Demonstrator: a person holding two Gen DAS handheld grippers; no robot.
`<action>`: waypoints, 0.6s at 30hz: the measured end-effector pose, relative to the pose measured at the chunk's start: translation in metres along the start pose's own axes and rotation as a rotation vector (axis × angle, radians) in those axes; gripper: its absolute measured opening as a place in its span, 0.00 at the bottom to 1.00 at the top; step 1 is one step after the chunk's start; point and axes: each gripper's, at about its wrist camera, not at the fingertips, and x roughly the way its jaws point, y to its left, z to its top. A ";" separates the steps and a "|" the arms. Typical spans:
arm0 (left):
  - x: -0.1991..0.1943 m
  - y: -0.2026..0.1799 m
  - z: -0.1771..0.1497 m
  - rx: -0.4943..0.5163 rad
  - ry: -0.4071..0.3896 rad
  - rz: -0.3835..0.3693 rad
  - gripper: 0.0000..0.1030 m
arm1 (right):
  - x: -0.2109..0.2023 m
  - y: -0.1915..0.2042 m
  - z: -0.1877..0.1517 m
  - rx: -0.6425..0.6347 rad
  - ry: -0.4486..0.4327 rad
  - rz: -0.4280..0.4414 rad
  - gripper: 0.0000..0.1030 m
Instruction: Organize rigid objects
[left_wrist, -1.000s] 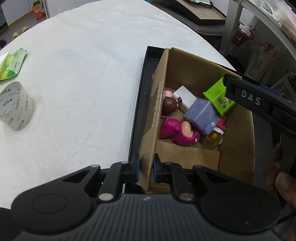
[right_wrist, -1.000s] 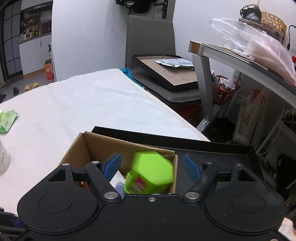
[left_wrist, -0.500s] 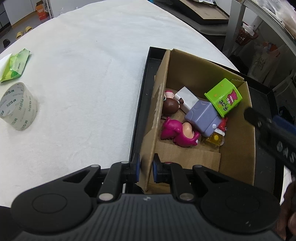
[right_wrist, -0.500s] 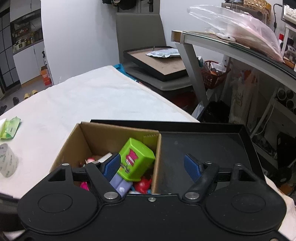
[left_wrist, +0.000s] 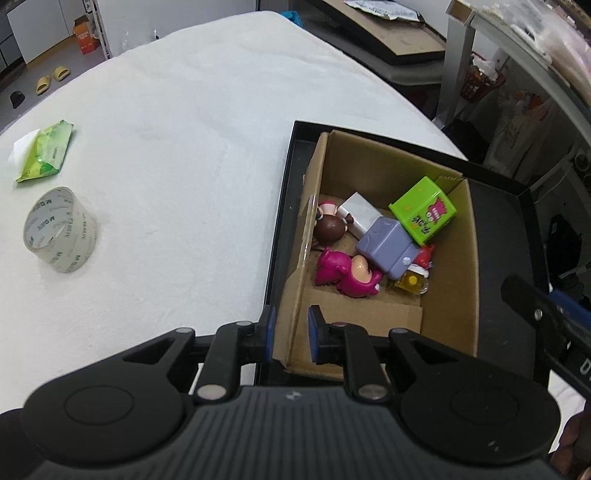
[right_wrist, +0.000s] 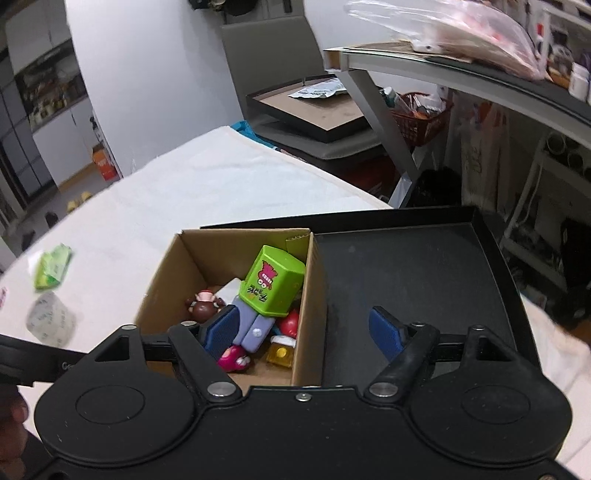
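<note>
White-clothed desk (left_wrist: 192, 122) carrying a black tray (right_wrist: 413, 273). Left claw (left_wrist: 290, 338) clamped on brown cardboard box (left_wrist: 373, 177) wall; right claw (right_wrist: 303, 330) spread empty above. Green plastic cube (right_wrist: 275, 282) inside, atop toys.

- Left gripper (left_wrist: 290, 334): fingers nearly closed, clamped on a thin wall at near left.
- Right gripper (right_wrist: 303, 330): fingers spread wide, holding nothing, raised at near right; its tip shows in the left view.
</note>
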 end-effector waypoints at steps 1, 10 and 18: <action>-0.004 0.000 -0.001 0.000 -0.004 -0.001 0.17 | -0.004 -0.003 -0.001 0.019 0.001 0.007 0.80; -0.033 -0.001 -0.009 0.013 -0.029 -0.009 0.27 | -0.038 -0.013 -0.008 0.103 0.008 0.018 0.90; -0.069 -0.001 -0.021 0.039 -0.084 0.004 0.56 | -0.069 -0.011 -0.005 0.126 -0.012 0.024 1.00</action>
